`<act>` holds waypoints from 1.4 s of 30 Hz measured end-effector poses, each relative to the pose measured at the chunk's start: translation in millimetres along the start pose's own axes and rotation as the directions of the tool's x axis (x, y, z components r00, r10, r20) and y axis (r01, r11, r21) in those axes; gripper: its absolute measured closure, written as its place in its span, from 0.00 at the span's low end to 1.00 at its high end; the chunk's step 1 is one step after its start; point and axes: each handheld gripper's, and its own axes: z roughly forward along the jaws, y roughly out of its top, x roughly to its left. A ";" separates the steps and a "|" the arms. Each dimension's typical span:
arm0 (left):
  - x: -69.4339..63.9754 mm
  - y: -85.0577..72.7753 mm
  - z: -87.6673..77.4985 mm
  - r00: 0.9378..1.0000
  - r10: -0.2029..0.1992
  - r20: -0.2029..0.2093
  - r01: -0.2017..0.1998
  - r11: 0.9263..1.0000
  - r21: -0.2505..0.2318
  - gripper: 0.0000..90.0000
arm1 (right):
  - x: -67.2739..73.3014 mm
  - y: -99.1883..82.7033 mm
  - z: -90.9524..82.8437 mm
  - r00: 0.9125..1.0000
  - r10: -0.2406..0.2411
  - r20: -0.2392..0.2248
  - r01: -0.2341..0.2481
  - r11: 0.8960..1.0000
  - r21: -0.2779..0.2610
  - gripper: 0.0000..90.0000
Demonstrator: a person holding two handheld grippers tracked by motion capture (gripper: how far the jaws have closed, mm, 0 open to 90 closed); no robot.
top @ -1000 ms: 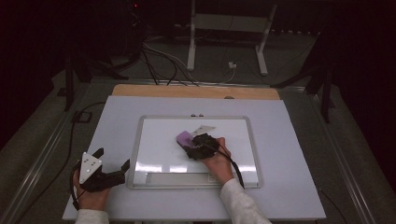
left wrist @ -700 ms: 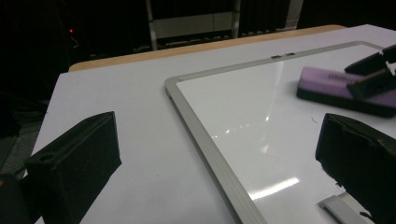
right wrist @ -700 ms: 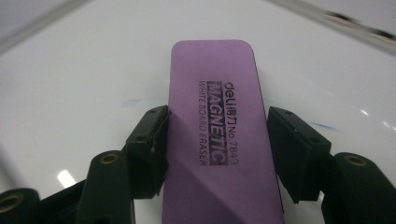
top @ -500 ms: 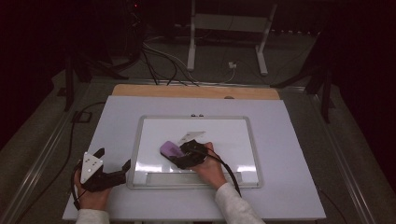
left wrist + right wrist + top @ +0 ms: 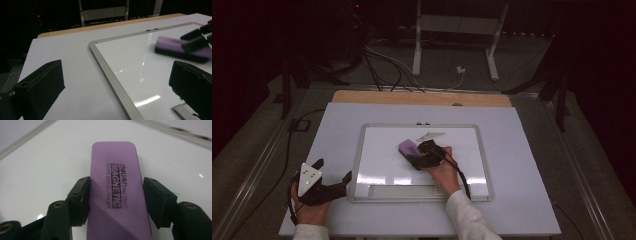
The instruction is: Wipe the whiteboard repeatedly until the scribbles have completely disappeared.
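Observation:
A purple whiteboard eraser lies flat on the framed whiteboard, near its middle. My right gripper is shut on the eraser, one pad on each long side, and its printed label faces up. A grey smudge sits on the board just beyond the eraser. My left gripper rests on the white table left of the board, open with nothing between its jaws. In the left gripper view the eraser and the right gripper are at the far right, over the board's frame.
A grey pen tray runs along the board's near edge. A wooden strip borders the table's far side. Beyond it on the floor are cables and a metal stand. Bare table lies on both sides of the board.
The right gripper swept the eraser left and toward the near edge, then back right and away to about where it was. The left gripper has stayed put.

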 end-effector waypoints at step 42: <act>-2.3 0.6 2.6 1.000 0.010 0.005 -0.010 1.000 0.007 0.01 | 30.1 -0.2 4.3 0.986 -0.020 -0.166 0.023 1.000 0.017 0.46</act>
